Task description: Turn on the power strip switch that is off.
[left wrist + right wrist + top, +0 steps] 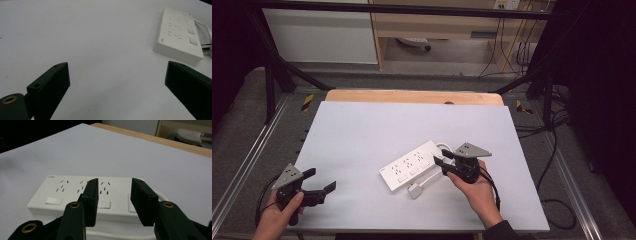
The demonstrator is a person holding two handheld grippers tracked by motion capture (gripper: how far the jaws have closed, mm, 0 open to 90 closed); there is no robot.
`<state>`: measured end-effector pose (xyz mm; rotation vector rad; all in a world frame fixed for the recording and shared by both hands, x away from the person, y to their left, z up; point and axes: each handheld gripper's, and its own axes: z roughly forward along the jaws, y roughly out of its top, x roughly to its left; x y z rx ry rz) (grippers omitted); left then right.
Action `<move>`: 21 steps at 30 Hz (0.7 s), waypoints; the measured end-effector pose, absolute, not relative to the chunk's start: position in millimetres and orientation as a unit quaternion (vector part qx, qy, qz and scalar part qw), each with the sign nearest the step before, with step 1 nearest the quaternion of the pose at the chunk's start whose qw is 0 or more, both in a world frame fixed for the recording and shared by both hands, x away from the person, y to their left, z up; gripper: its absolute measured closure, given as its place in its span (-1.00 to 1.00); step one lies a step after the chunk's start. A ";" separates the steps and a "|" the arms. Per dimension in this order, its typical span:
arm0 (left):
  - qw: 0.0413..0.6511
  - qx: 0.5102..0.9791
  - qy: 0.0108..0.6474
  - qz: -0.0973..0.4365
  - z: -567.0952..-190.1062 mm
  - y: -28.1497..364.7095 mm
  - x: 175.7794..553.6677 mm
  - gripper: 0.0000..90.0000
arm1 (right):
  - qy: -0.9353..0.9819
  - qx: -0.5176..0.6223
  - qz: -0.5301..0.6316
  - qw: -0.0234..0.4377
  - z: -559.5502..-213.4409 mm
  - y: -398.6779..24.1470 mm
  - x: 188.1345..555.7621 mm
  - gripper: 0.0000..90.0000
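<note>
One item: we list a white power strip mid-bench.
Long axis: slanting from its near-left end up toward the right tool.
Right tool: at the strip's far-right end, jaws partly closed astride it; we cannot tell whether they press.
Left tool: released, well left of the strip.
Nearer hand: right.

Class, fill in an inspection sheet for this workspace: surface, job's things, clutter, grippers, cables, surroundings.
Surface: white tabletop, wooden edge at the far side.
Job's things: white power strip lying flat, sockets up.
Clutter: nothing seen.
Grippers: left gripper open over bare table; right gripper at the strip's end, jaws partly closed, not gripping it.
Cables: strip's white cord and plug beside it; black cables on the floor.
Surroundings: black frame, wooden shelving behind.
</note>
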<state>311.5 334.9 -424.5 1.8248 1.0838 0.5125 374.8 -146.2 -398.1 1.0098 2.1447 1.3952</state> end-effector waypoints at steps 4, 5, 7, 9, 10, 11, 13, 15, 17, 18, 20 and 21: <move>0.461 0.742 0.440 0.207 -424.6 334.7 311.5 -0.86 | 0.766 0.359 0.497 0.191 -401.9 -145.2 375.0 0.46; 0.461 0.742 0.440 0.207 -424.6 334.7 311.5 -0.86 | 0.768 0.358 0.496 0.190 -403.7 -144.8 375.2 0.52; 0.460 0.743 0.440 0.207 -424.7 334.6 311.6 -0.87 | 0.768 0.359 0.496 0.189 -405.8 -144.7 376.0 0.56; 0.460 0.743 0.440 0.207 -424.8 334.5 311.6 -0.86 | 0.769 0.359 0.494 0.189 -406.6 -144.4 376.2 0.57; 0.460 0.743 0.440 0.206 -424.8 334.5 311.6 -0.86 | 0.768 0.358 0.495 0.190 -408.3 -143.9 376.5 0.62; 0.460 0.743 0.440 0.206 -424.8 334.4 311.6 -0.86 | 0.768 0.359 0.495 0.189 -409.2 -143.6 376.4 0.64; 0.460 0.743 0.440 0.206 -424.9 334.2 311.6 -0.86 | 0.768 0.360 0.494 0.189 -410.2 -143.4 376.7 0.65; 0.460 0.743 0.440 0.206 -424.9 334.0 311.5 -0.87 | 0.769 0.361 0.494 0.187 -413.0 -142.8 377.3 0.70; 0.460 0.743 0.440 0.206 -424.9 333.9 311.5 -0.87 | 0.770 0.361 0.493 0.187 -413.8 -142.7 377.5 0.71; 0.460 0.744 0.440 0.205 -425.0 333.8 311.6 -0.86 | 0.770 0.361 0.492 0.186 -414.5 -142.5 377.6 0.72; 0.459 0.745 0.439 0.205 -425.0 333.8 311.6 -0.86 | 0.771 0.360 0.492 0.185 -415.7 -142.0 377.7 0.75; 0.459 0.745 0.439 0.205 -425.0 333.8 311.6 -0.87 | 0.771 0.360 0.493 0.185 -416.4 -141.6 377.8 0.76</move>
